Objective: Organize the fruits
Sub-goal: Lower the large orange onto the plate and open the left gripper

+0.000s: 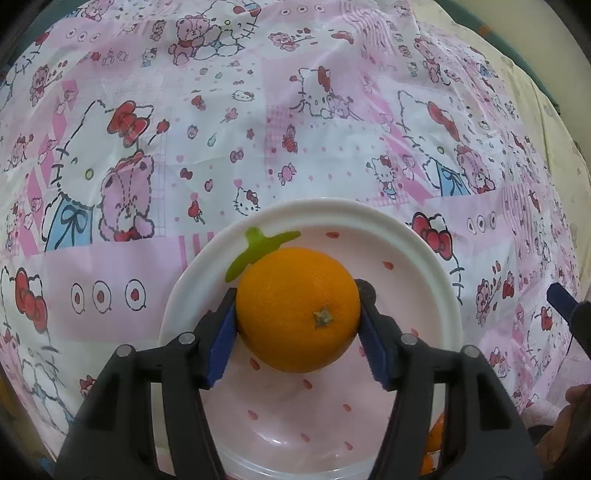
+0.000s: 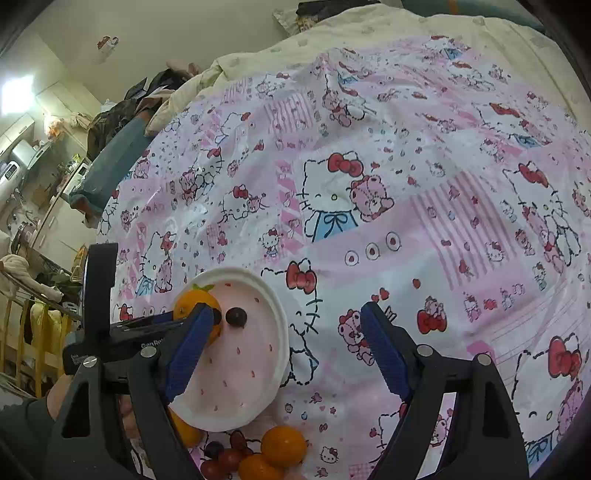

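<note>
On the pink cartoon-print plastic cloth (image 1: 295, 110), your left gripper (image 1: 297, 314) pinches the round orange (image 1: 295, 306) over the pink strawberry-shaped plate (image 1: 413, 236), while your right gripper (image 2: 280, 343) gapes empty, nearer the loose oranges and grapes (image 2: 258, 458) directly below it.

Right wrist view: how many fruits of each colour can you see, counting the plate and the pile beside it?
Orange fruits: 4
Dark red or purple fruits: about 5, the pile is partly hidden
Total: about 9

Cartoon-print pink cloth (image 2: 369, 206), cream quilt (image 2: 369, 29), cluttered shelves (image 2: 33, 173)
</note>
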The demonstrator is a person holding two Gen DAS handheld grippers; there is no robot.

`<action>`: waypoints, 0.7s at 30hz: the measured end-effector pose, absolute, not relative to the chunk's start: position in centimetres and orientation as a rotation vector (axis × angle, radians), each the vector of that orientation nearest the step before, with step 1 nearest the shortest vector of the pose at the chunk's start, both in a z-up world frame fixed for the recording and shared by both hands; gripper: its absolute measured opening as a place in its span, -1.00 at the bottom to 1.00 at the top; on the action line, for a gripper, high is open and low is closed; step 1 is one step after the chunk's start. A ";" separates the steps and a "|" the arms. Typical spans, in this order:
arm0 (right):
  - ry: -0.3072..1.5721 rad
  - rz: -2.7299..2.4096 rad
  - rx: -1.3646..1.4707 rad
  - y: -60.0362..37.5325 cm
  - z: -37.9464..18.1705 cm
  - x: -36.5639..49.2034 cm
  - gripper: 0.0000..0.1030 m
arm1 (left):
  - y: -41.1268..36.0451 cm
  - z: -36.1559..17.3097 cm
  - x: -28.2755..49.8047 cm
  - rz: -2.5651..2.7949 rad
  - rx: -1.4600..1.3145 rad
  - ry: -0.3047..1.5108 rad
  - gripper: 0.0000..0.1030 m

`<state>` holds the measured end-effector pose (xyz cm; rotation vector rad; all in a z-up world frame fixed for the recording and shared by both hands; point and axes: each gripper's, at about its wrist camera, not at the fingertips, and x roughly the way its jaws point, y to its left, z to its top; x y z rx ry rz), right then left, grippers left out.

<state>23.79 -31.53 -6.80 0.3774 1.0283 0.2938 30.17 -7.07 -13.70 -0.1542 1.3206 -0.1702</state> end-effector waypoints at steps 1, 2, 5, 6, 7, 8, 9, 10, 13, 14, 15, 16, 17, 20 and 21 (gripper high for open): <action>1.029 0.297 0.382 -31.5 -6.8 23.8 0.64 | -7.2 -13.7 30.1 -0.170 -0.148 1.319 0.14; 1.026 0.302 0.381 -31.4 -6.6 23.7 0.64 | -7.3 -13.7 30.1 -0.169 -0.140 1.318 0.15; 1.012 0.312 0.356 -31.0 -6.1 23.5 0.64 | -7.3 -13.6 29.8 -0.158 -0.128 1.323 0.47; 1.007 0.312 0.348 -30.9 -6.0 23.5 0.64 | -7.1 -13.4 29.6 -0.153 -0.140 1.313 0.82; 1.007 0.313 0.348 -30.9 -5.9 23.4 0.64 | -6.9 -13.0 29.4 -0.149 -0.154 1.296 0.92; 1.010 0.314 0.356 -31.0 -5.9 23.5 0.64 | -6.8 -12.8 29.3 -0.150 -0.159 1.285 0.92; 1.008 0.317 0.371 -31.1 -5.8 23.4 0.64 | -6.9 -12.5 29.2 -0.157 -0.152 1.280 0.92; 1.005 0.323 0.382 -31.1 -5.7 23.4 0.64 | -6.9 -12.3 29.1 -0.160 -0.145 1.278 0.92; 0.988 0.326 0.360 -30.8 -5.0 23.0 0.64 | -6.5 -11.2 28.5 -0.142 -0.141 1.252 0.92; 0.984 0.327 0.348 -30.7 -4.8 22.9 0.64 | -6.4 -10.9 28.3 -0.137 -0.142 1.246 0.92; 0.982 0.329 0.343 -30.6 -4.7 22.7 0.64 | -6.2 -10.4 28.0 -0.132 -0.142 1.235 0.92; 0.981 0.333 0.340 -30.6 -4.6 22.5 0.64 | -6.1 -9.8 27.6 -0.126 -0.136 1.223 0.92; 0.980 0.338 0.338 -30.6 -4.4 22.2 0.64 | -5.9 -9.2 27.2 -0.119 -0.127 1.211 0.92; 0.975 0.344 0.316 -30.4 -3.9 21.6 0.64 | -5.2 -7.5 25.7 -0.098 -0.125 1.174 0.92; 0.970 0.346 0.313 -30.4 -3.7 21.3 0.64 | -5.0 -7.0 25.2 -0.101 -0.130 1.167 0.92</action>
